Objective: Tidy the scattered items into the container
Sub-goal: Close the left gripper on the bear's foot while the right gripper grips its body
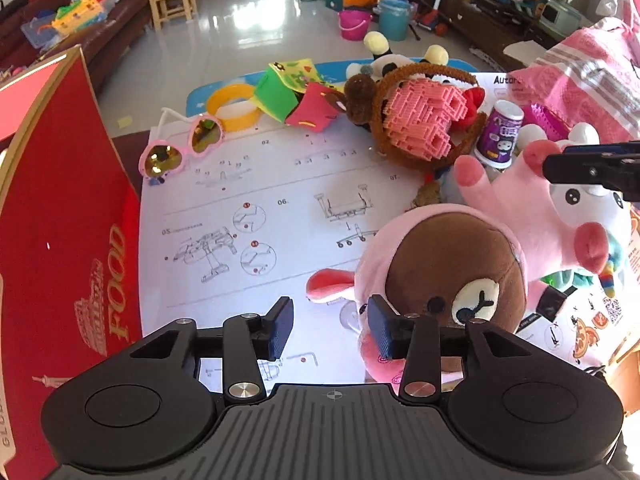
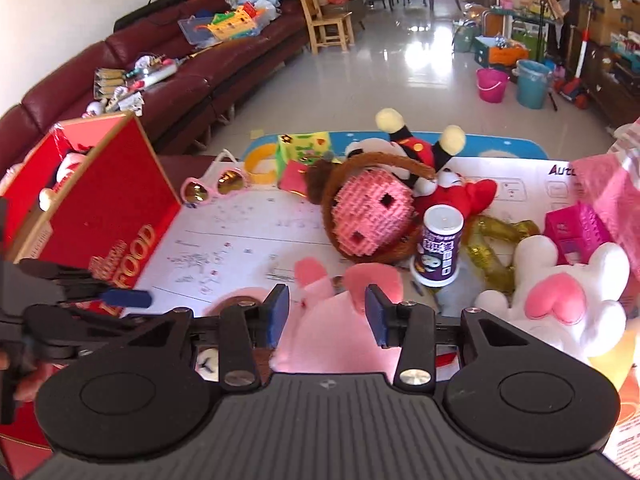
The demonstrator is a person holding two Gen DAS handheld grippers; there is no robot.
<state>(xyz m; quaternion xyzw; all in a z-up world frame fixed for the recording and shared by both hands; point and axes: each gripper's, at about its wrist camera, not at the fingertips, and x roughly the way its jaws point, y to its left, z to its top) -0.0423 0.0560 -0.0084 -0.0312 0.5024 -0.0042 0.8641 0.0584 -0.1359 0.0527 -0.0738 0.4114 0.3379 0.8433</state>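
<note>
The red box marked FOOD (image 1: 60, 200) (image 2: 104, 208) stands open at the left with plush toys inside. My left gripper (image 1: 330, 330) (image 2: 104, 288) hovers beside it over the white instruction sheet (image 1: 260, 208), open and empty; its right finger is right next to a brown bear plush in a pink hood (image 1: 452, 276). My right gripper (image 2: 327, 314) (image 1: 556, 166) stands open astride a pink and white plush (image 2: 328, 340) (image 1: 568, 216), whose body fills the gap between the pads.
Pink heart sunglasses (image 1: 180, 148), a yellow ring (image 1: 232, 106), a green cloth toy (image 1: 288, 88), a pink block ball (image 1: 424, 120) and a purple can (image 2: 438, 248) lie farther back. A white plush with a pink heart (image 2: 560, 304) and a magenta box (image 2: 576, 232) sit at the right.
</note>
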